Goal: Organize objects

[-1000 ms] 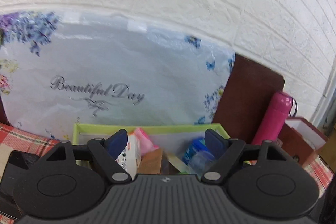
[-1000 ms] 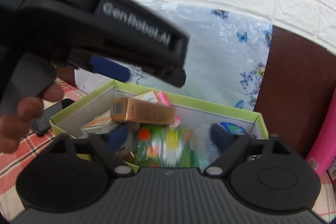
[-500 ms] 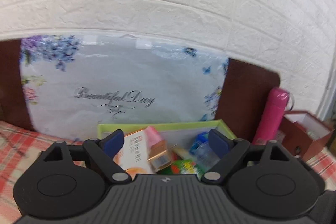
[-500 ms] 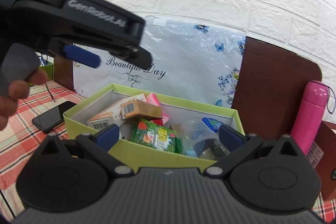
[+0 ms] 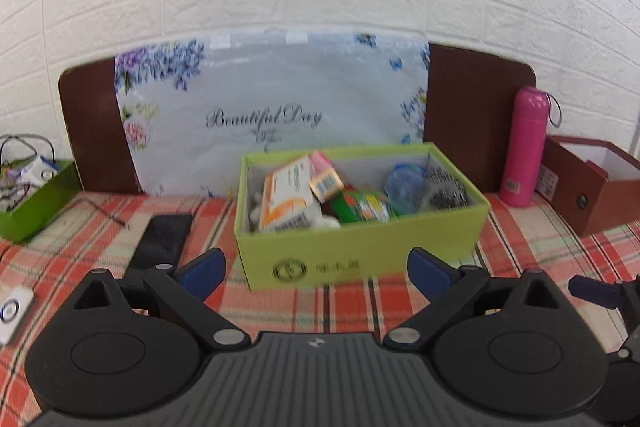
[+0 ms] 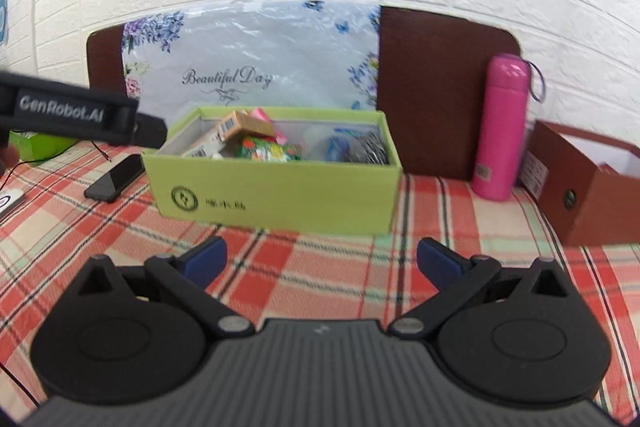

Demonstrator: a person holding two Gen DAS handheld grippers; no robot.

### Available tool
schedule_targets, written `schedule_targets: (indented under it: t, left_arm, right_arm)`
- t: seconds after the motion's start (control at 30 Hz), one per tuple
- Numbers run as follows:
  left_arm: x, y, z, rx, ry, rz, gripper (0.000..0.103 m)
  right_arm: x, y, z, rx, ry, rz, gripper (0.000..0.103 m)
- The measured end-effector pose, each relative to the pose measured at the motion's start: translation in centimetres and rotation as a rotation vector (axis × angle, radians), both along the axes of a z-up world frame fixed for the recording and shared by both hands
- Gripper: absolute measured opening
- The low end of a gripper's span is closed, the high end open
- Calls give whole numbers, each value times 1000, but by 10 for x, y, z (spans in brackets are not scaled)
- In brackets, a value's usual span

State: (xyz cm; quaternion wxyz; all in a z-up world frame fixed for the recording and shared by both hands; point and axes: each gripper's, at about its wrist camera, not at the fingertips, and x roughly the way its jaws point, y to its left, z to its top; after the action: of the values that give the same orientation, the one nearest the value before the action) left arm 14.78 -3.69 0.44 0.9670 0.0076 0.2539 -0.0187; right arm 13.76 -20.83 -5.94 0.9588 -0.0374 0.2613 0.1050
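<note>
While both grippers hang above the checked red cloth point(image 6: 320, 267), the lime-green box point(image 5: 360, 247) sits at the middle of each frame, open-topped, with a round dark emblem and small characters printed on its front wall. Left to right inside it lie one white-and-orange carton point(image 5: 286, 197), one tan carton with a barcode point(image 5: 326, 183), one pink packet point(image 5: 320, 161), one green snack packet point(image 5: 360, 207), one clear blue-tinted container point(image 5: 404, 183) and one steel scourer point(image 5: 444, 187).

At far left stands one darker green tray point(image 5: 36, 203), then one black phone point(image 5: 162, 239) flat on the cloth. Right of the box stand one pink flask point(image 5: 524, 147) and one brown box point(image 5: 588, 187).

The left gripper point(image 5: 316, 273) has just been spreading its jaws; they stand wide with nothing between them. The right gripper point(image 6: 322, 263) likewise gapes empty, short of the box.
</note>
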Motion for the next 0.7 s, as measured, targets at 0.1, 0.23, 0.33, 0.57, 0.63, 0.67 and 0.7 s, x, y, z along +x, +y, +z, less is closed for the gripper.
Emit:
schedule_targets:
  t: [0.1, 0.23, 0.33, 0.57, 0.63, 0.67, 0.7]
  left_arm:
    - [-15, -1, -8, -32, 48, -9, 100]
    - [-31, -1, -14, -24, 62, -3, 101]
    - [-39, 0, -16, -21, 63, 5, 101]
    - [-48, 6, -14, -13, 50, 23, 101]
    - [-50, 7, -14, -15, 47, 23, 101]
    - [-50, 7, -13, -14, 41, 23, 101]
    - [-51, 7, -13, -13, 38, 23, 101]
  right_arm:
    - [-20, -7, 1, -17, 22, -25, 103]
    - [-43, -15, 8, -7, 10, -45, 103]
    - [-49, -16, 14, -6, -13, -60, 103]
    - [-51, -13, 18, -9, -31, -74, 103]
    - [-51, -12, 18, -7, -28, -72, 103]
    - [-51, -11, 17, -10, -28, -73, 103]
    - [-51, -11, 17, -11, -27, -72, 103]
